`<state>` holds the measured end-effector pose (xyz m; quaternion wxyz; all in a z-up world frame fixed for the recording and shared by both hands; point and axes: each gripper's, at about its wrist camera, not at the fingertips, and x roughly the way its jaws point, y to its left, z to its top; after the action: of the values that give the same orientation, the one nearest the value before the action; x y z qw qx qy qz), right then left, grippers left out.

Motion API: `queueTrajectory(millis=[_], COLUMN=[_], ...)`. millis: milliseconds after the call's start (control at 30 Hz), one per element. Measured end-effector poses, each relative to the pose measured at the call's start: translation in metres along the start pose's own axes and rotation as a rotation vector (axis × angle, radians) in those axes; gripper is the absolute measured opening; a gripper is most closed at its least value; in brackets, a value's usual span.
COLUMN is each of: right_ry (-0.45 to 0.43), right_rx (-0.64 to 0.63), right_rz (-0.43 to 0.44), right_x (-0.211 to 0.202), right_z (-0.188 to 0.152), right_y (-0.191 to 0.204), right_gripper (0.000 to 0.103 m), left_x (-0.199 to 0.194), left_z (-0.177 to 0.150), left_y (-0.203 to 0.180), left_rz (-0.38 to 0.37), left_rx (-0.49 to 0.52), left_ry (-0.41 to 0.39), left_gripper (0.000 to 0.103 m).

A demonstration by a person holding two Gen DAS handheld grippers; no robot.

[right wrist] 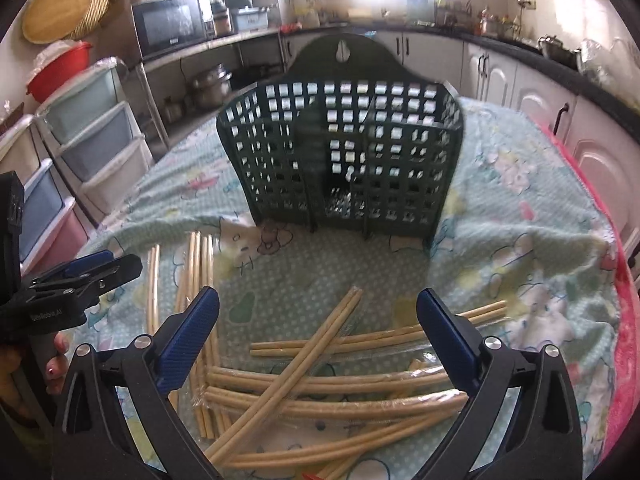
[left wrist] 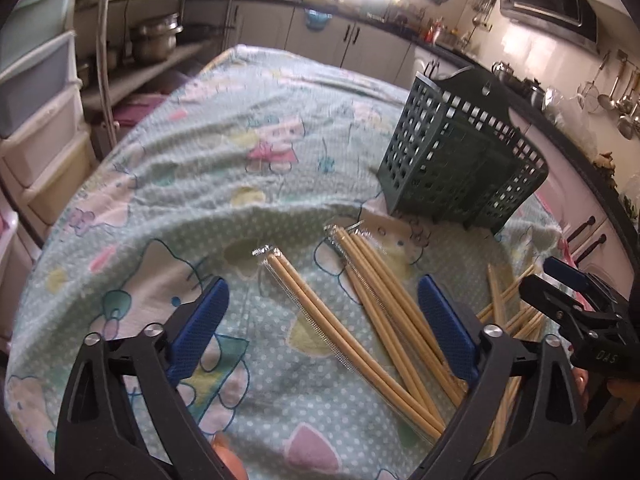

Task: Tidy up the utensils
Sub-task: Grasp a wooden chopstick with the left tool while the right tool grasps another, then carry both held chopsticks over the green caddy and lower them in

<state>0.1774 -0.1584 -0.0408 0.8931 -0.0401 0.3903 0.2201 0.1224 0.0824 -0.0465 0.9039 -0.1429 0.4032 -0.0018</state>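
Note:
A dark green perforated utensil basket (left wrist: 460,160) (right wrist: 340,160) stands upright on the cartoon-print tablecloth (left wrist: 224,168). In front of it lie many pale bamboo chopsticks, some in clear wrappers. In the left wrist view a wrapped pair (left wrist: 340,320) and a wrapped bundle (left wrist: 384,292) lie under and between the wide-apart blue pads of my left gripper (left wrist: 324,312), untouched. My right gripper (right wrist: 320,320) hangs open above a crisscrossed chopstick pile (right wrist: 320,392). Each gripper shows at the edge of the other's view: right gripper (left wrist: 540,276), left gripper (right wrist: 120,262).
Stacked plastic drawers (left wrist: 40,100) (right wrist: 92,140) stand left of the table. Kitchen counters with a microwave (right wrist: 168,28) and pots run behind it. A pink cloth edge (right wrist: 616,320) borders the table's right side. A hand (right wrist: 56,356) holds the left gripper's handle.

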Motion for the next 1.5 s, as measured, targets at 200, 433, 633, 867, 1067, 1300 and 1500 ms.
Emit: queueTrajectory(millis=[200,433,633,867,1067,1300,1500], right_ry=[0.095,0.175,0.203,0.184,0.146,0.052,-0.107], right_rx=[0.038,0.106,0.132,0.129,0.151,0.170,0.128], right_rz=[0.009,0.028,0.014,0.034,0.131,0.232,0.258], right_x=[0.027,0.047,0.056,0.056,0.042,0.001,-0.053], right_z=[0.002,0.004,0.004,0.005,0.012,0.026,0.052], right_y=[-0.005,-0.015,-0.020,-0.025,-0.026,-0.033,-0.030], right_gripper=[0.082,0.070,0.047,0.011,0.005,0.005,0.005], left_x=[0.024,0.041,0.052,0.053,0.033,-0.013,-0.050], left_z=[0.003,0.016,0.025,0.027,0.031,0.051,0.080], left_y=[0.013,0.019,0.023,0.028,0.019,-0.011,-0.041], left_rz=[-0.045,-0.039,0.012,0.054,-0.011,-0.078,-0.132], left_rx=[-0.072,-0.099,-0.101,-0.076,-0.055,0.014,0.075], left_ry=[0.102,0.136,0.143,0.117,0.064,-0.057,-0.169], left_gripper=[0.072,0.064,0.041,0.010,0.004,0.004,0.003])
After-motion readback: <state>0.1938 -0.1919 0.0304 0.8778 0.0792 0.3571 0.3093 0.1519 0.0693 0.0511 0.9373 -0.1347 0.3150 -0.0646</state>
